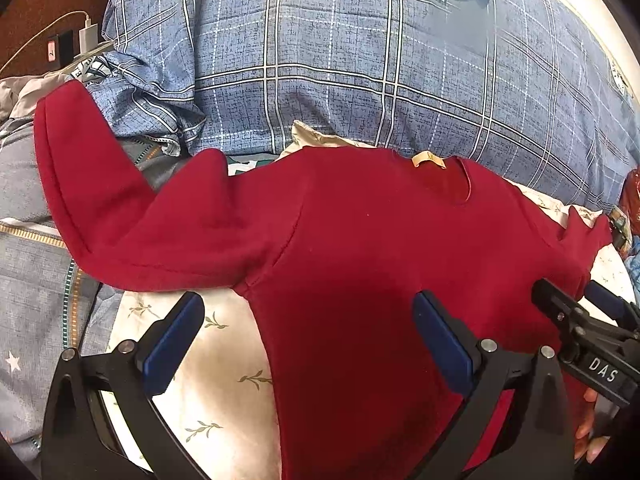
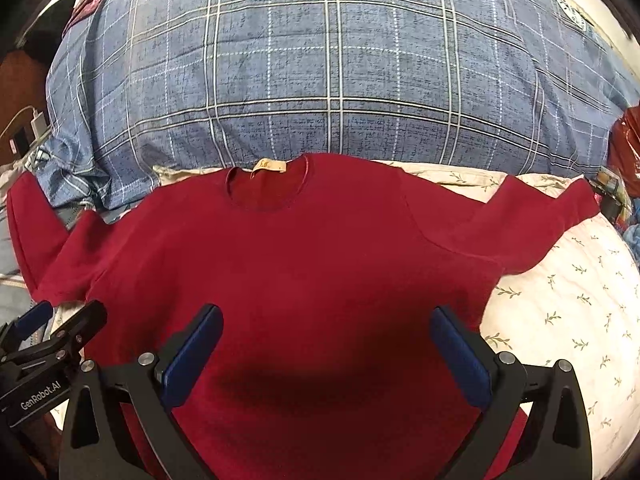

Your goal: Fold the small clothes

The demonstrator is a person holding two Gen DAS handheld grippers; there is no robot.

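Observation:
A small dark red long-sleeved shirt (image 2: 304, 248) lies flat on the bed, collar with a tan label (image 2: 269, 166) away from me and both sleeves spread out. It also shows in the left wrist view (image 1: 360, 248), with its left sleeve (image 1: 92, 200) running up to the left. My left gripper (image 1: 308, 332) is open and empty over the shirt's lower left side. My right gripper (image 2: 326, 344) is open and empty over the shirt's lower middle. Each gripper shows at the edge of the other's view.
A big blue plaid pillow (image 2: 328, 80) lies just behind the collar. The shirt rests on a cream leaf-print sheet (image 2: 568, 312). A grey-blue blanket (image 1: 32, 264) lies at the left. A charger and cable (image 1: 86, 34) sit at the far left.

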